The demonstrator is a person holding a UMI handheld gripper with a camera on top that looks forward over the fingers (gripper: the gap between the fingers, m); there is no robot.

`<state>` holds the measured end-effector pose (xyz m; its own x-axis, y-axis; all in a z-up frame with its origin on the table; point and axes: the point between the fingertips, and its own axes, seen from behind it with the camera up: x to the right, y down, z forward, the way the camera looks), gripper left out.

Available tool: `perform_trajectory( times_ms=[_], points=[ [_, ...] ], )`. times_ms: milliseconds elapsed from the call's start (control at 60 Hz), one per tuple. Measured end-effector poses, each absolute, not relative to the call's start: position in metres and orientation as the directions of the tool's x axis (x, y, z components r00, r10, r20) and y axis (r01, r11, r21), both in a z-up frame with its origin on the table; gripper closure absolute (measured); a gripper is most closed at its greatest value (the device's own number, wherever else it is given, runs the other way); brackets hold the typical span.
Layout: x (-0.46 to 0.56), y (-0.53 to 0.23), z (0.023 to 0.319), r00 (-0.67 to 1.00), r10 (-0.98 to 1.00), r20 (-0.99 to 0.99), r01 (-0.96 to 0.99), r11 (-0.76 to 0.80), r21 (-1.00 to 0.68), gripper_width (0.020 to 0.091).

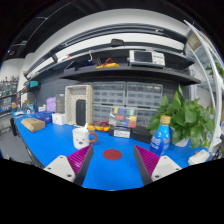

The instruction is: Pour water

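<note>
The white cup [81,137] stands upright on the blue surface [40,146], ahead of the tongs [112,163] and off to their left, just beyond the left finger. The tongs are open and hold nothing. A red dot [112,154] lies between the fingers; a blue bottle [161,137] and a plant [190,118] stand to the right.

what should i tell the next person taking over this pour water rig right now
Gripper: open, holding nothing, fingers over the blue table.
White cup: stands on the table just ahead of the left finger.
Blue bottle: stands ahead of the right finger, beside the plant.
Red dot: on the table between the fingers.
Done: nothing visible; bottle not yet picked up.
Left: probably grasp the bottle, then pour into the cup.
</note>
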<state>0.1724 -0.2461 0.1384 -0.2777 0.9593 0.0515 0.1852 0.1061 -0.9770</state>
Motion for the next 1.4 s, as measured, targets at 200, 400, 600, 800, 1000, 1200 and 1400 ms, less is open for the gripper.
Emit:
perform_trajectory(
  times_ms=[200,400,600,800,1000,1200,1400],
  points=[
    [0.185,-0.167,0.127,-0.145,0.987,0.069,0.198,0.097,-0.975,0.0275],
    [0.167,-0.108,0.126,-0.044,0.994,0.104,0.146,0.11,-0.983,0.0275],
    [0.116,-0.107,0.118,-0.098,0.993,0.073,0.144,0.086,-0.986,0.0279],
    [0.067,-0.105,0.103,-0.107,0.993,0.057,0.175,0.075,-0.982,0.0387],
    [0.049,-0.108,0.096,-0.099,0.994,0.053,0.172,0.069,-0.983,0.0675],
    [0.048,-0.114,0.099,-0.095,0.987,0.126,0.141,0.138,-0.98,0.0787],
    [0.044,-0.127,0.099,-0.11,0.969,0.223,0.149,0.238,-0.96,0.0788]
  ],
)
